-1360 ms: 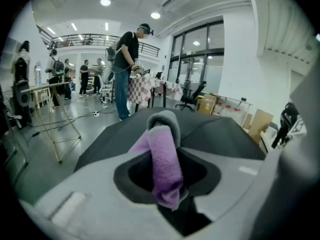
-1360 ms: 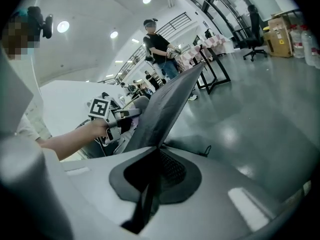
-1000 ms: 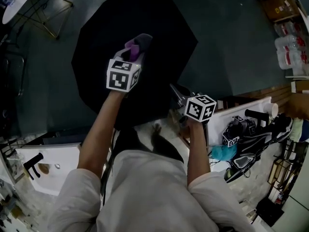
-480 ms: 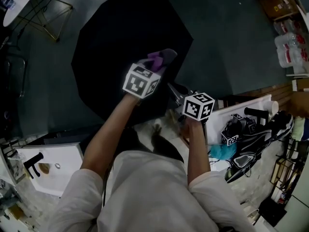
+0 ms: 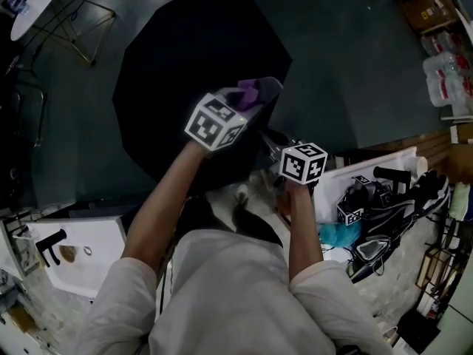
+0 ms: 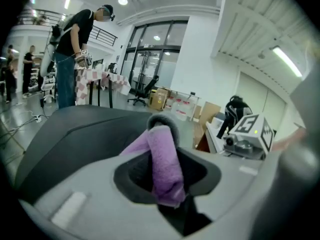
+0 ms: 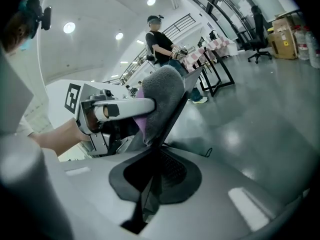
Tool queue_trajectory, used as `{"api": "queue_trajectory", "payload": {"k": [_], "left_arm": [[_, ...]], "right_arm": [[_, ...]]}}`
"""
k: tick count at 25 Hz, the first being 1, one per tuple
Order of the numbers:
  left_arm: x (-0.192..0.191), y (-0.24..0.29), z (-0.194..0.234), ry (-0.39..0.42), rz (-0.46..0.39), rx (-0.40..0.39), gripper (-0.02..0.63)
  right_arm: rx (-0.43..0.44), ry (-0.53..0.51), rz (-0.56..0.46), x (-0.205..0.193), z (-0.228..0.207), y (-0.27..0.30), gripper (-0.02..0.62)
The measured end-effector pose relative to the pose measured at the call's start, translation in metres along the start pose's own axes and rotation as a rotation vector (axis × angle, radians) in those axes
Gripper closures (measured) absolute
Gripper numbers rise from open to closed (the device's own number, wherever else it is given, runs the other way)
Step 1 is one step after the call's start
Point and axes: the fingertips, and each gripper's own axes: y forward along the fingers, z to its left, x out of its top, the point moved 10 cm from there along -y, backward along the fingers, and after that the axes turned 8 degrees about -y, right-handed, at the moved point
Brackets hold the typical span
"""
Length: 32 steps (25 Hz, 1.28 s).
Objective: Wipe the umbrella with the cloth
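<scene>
A black open umbrella [image 5: 185, 65] lies on the dark floor in the head view. My left gripper [image 5: 255, 92] is shut on a folded purple cloth [image 5: 248, 89] and holds it on the canopy near its right edge. In the left gripper view the cloth [image 6: 164, 161] hangs between the jaws, with the canopy [image 6: 75, 129] beyond. My right gripper [image 5: 267, 140] is shut on the umbrella's near right edge. The right gripper view shows the black fabric [image 7: 172, 121] pinched in the jaws, with the left gripper's grey fingertip [image 7: 162, 96] just above it.
A white bench with black gear [image 5: 380, 198] stands at the right, and a white basin [image 5: 81, 254] at the lower left. A wire-legged table [image 5: 66, 21] is at the top left, boxes and water bottles [image 5: 443, 72] at the top right. A person [image 6: 70, 49] stands at tables behind.
My left gripper has slid the cloth to the right across the canopy, from near its middle toward the right edge. The right gripper has stayed in place on the umbrella's edge.
</scene>
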Motion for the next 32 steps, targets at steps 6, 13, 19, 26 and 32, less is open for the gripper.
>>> {"api": "queue_trajectory", "payload": {"k": [6,13,19,26,32], "left_arm": [[-0.009,-0.021,-0.008,-0.005,-0.003,0.088,0.494],[-0.041,-0.04,-0.01,-0.114,0.006,0.206,0.494],[-0.071,-0.046,-0.02,-0.16,0.004,0.257,0.494],[-0.093,-0.066,-0.037,-0.197,-0.04,0.319,0.494],[-0.1,-0.097,-0.056,-0.207,-0.102,0.387,0.494]], "right_arm": [[-0.052,-0.055,0.06,-0.005,-0.001,-0.004,0.537],[-0.099,-0.045,0.075,-0.013,-0.01,-0.028,0.532],[-0.114,-0.066,0.077,-0.018,-0.011,-0.051,0.534],[-0.12,-0.096,0.059,-0.021,-0.003,-0.075,0.534],[-0.122,-0.147,0.03,-0.007,0.018,-0.095,0.575]]}}
